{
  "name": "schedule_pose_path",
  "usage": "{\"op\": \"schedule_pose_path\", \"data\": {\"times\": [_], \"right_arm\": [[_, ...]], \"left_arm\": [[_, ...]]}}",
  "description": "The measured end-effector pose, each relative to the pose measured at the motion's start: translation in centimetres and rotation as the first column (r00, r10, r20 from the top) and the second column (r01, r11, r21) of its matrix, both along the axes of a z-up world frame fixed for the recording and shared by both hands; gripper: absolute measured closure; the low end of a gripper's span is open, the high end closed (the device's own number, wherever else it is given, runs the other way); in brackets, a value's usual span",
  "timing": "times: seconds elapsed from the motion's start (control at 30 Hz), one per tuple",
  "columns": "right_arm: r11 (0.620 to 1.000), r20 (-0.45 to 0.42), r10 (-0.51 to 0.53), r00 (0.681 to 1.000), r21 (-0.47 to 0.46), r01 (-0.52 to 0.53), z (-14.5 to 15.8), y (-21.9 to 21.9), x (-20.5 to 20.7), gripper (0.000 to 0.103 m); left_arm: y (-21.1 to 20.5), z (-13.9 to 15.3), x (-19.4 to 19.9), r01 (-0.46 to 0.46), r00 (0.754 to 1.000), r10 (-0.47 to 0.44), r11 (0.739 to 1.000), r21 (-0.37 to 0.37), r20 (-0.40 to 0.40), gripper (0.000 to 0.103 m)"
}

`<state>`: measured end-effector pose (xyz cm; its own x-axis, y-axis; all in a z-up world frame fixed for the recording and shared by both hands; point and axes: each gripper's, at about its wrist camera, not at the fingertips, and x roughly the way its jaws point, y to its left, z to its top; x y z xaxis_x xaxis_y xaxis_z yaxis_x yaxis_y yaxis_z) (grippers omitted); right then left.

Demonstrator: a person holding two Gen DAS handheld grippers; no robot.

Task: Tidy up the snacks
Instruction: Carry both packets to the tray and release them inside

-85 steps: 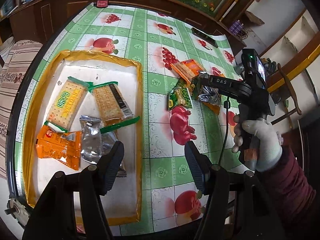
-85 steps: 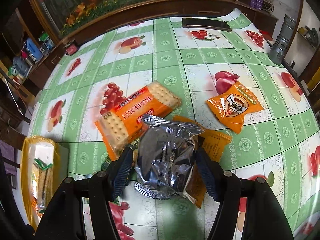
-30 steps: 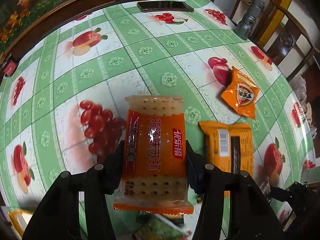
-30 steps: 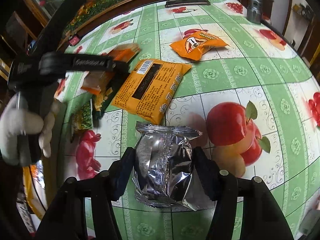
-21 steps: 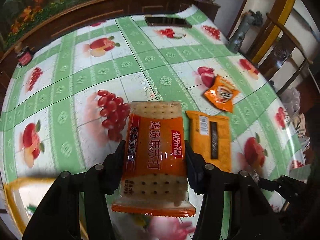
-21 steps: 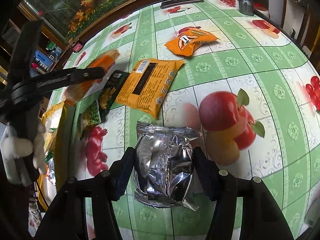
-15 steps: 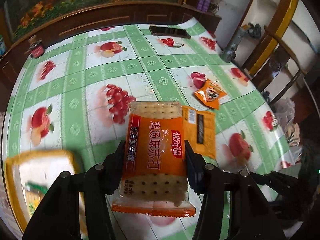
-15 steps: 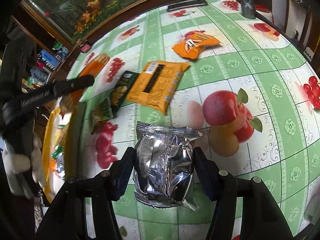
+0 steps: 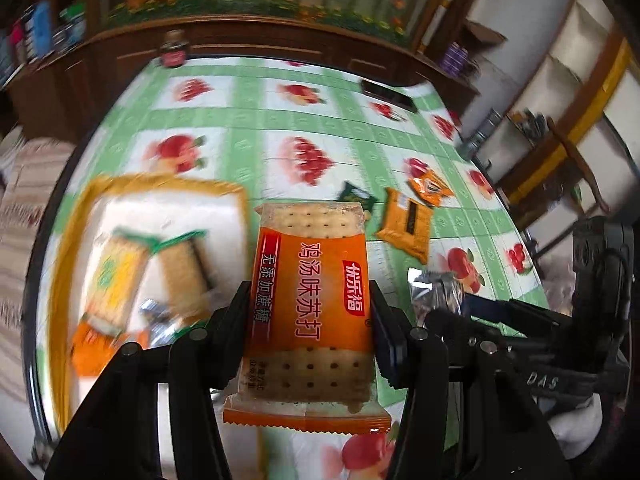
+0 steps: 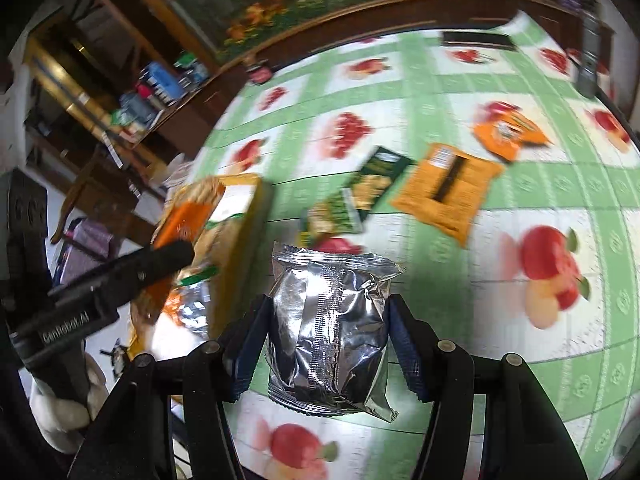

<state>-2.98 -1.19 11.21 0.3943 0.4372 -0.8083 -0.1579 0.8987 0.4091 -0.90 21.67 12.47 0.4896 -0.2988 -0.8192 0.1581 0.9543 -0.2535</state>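
Cracker packet [image 9: 311, 312], orange with its long axis running along the fingers, sits clamped at its two long edges in the left gripper [image 9: 310, 320], well above the surface [image 9: 256, 120]. The tray [image 9: 60, 264] with the yellow rim lies at the lower left of the left wrist view, just beside the packet's left edge, and already holds two green-edged cracker packs [image 9: 152, 272], an orange bag and a small silver one. So the tray is to the left of the left fingers and very near; in judgement, only a short move to that side and a lowering is needed before the fingers can let go.

The right gripper [image 10: 326, 344] clamps a silver foil packet [image 10: 328, 328] at both sides, its long axis also along the fingers. In the right wrist view the tray [image 10: 256, 216] is at the left centre of the frame, partly hidden behind the left gripper [image 10: 160, 256] and a gloved hand [image 10: 60, 420]. The left hand is clearly nearer to the tray, so it probably places first and the right waits for room.

On the surface, in the upper right of the right wrist view, rest a green packet [image 10: 360, 196], an orange flat pack [image 10: 448, 188] and a small orange bag [image 10: 508, 128], not yet sorted.
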Motion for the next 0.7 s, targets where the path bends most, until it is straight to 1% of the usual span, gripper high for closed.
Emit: {"op": "schedule_pose_path", "data": {"times": [0.13,0.33,0.5,0.7], "right_arm": [[0.997,0.019,0.08,0.997,0.008,-0.08,0.9,3.3,0.2,0.043],[0.982,0.041,0.184,0.982,0.021,-0.185,1.8,8.1,0.4,0.043],[0.967,0.036,0.252,0.967,0.034,-0.254,1.8,11.6,0.4,0.043],[0.945,0.012,0.326,0.945,0.037,-0.326,0.7,15.1,0.0,0.043]], "left_arm": [[3.7,0.3,-1.9,-0.097,0.995,0.097,0.995,-0.005,-0.002,0.051],[7.9,0.2,-4.2,-0.213,0.977,0.213,0.977,0.007,0.0,0.051],[10.2,-0.6,-5.6,-0.277,0.961,0.277,0.96,0.036,-0.013,0.051],[11.9,-2.9,-6.2,-0.316,0.945,0.319,0.947,0.052,-0.068,0.051]]}}
